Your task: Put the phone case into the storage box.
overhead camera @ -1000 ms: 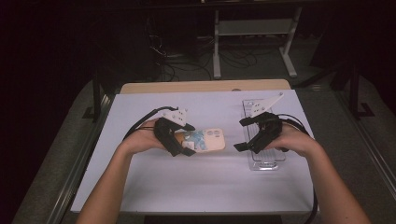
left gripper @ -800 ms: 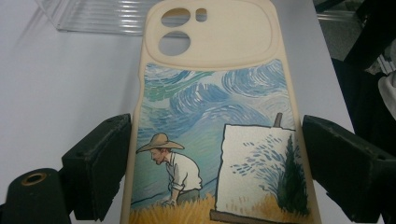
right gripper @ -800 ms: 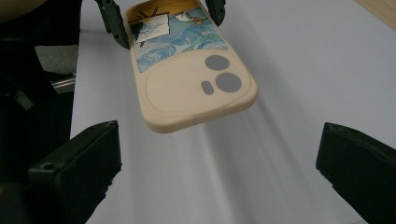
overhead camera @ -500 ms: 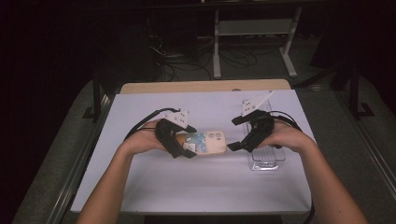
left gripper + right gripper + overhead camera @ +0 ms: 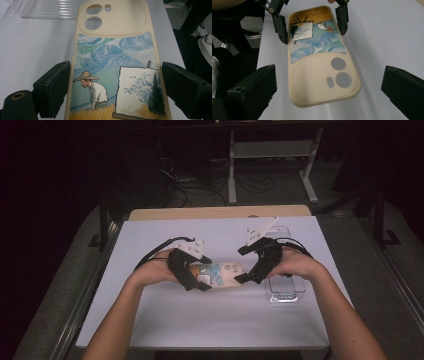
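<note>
Your left gripper [image 5: 113, 90] clamped the phone case [image 5: 115, 62] by its sides just above the table [image 5: 200, 320]; your right gripper [image 5: 329, 95] straddled its camera end, jaws wide. Handover looked due: close squarely first.

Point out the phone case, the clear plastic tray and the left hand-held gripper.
phone case [image 5: 322, 72], right gripper view, plain cream camera end.
clear plastic tray [image 5: 286, 291], high view, near end.
left hand-held gripper [image 5: 115, 87], left gripper view, midway between its jaws.
</note>
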Tool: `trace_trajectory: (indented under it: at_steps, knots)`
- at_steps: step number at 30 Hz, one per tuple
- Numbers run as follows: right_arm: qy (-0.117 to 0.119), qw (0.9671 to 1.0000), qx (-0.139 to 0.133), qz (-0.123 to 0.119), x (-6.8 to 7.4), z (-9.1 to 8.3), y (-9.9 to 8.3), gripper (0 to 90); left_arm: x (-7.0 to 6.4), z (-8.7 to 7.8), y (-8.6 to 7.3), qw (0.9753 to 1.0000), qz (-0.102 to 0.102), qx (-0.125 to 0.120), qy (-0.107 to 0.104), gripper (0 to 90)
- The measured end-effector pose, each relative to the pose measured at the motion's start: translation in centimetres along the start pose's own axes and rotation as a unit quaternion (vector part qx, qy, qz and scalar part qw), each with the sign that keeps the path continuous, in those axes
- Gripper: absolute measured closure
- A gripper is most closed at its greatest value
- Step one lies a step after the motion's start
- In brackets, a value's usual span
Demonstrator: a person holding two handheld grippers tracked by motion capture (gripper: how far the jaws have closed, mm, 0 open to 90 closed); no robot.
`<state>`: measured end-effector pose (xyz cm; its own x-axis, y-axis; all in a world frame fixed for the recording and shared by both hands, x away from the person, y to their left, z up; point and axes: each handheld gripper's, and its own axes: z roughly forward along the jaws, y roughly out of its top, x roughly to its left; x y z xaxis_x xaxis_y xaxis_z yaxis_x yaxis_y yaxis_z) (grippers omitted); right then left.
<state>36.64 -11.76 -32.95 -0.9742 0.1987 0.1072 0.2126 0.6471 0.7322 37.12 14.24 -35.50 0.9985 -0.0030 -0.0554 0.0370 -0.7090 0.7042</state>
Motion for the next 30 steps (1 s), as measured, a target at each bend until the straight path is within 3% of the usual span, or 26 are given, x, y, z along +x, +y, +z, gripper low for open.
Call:
trace_trajectory:
  at_steps: [9, 25, 30]
  knots:
    - [0.010, 0.9995, 0.014, -0.028, 0.2, 1.4, 0.9, 0.0, -0.3, 0.1, 0.3, 1.0000, 0.005, 0.000, -0.002, 11.1]
    - [0.016, 0.9983, 0.046, -0.034, 0.6, 3.4, 1.7, 0.0, -0.5, 0.1, 0.7, 0.9996, 0.025, 0.010, -0.001, 11.1]
    - [0.017, 0.9972, 0.046, -0.056, 0.6, 4.1, 1.9, 0.0, -0.8, 0.2, 0.8, 0.9997, 0.022, 0.005, 0.000, 11.1]
